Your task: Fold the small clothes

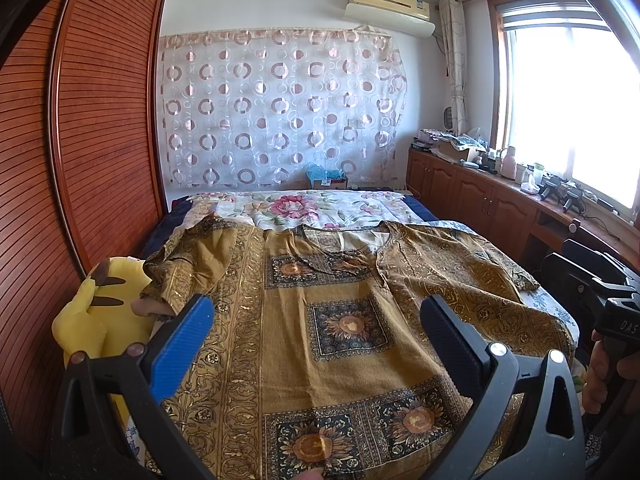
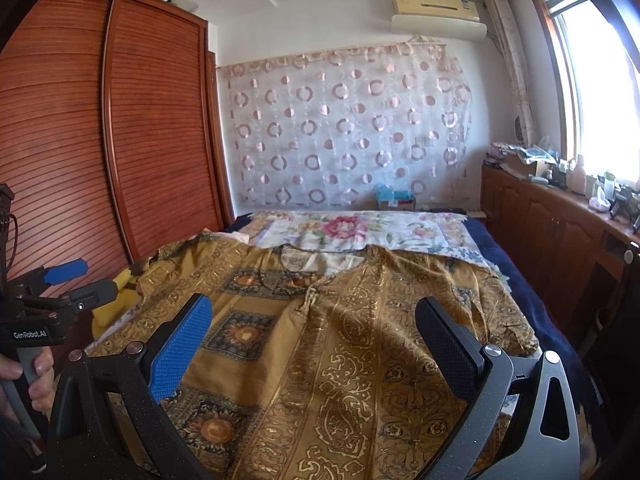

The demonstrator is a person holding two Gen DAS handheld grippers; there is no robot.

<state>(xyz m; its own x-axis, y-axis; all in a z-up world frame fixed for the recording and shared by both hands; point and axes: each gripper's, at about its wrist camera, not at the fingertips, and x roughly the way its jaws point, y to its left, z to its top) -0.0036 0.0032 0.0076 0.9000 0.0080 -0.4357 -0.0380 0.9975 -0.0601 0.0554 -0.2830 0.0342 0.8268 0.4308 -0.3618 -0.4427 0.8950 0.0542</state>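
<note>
We see both pairs of fingers spread wide, holding nothing: our left gripper [image 1: 316, 330] and right gripper [image 2: 314, 330] hover over the mustard sunflower-print top [image 1: 340, 320], spread flat on the bed [image 2: 532, 304] beside a yellow plush toy [image 1: 100, 312]

Strong daylight floods in from the wood-framed window [image 1: 568, 100] on the right, blown out to white glare, leaving the louvred reddish wooden wardrobe [image 2: 120, 128] dimmer, while fisheye distortion bends edges, corners vignette black, and the gold patterned garment [image 1: 340, 320] stays sharp
</note>
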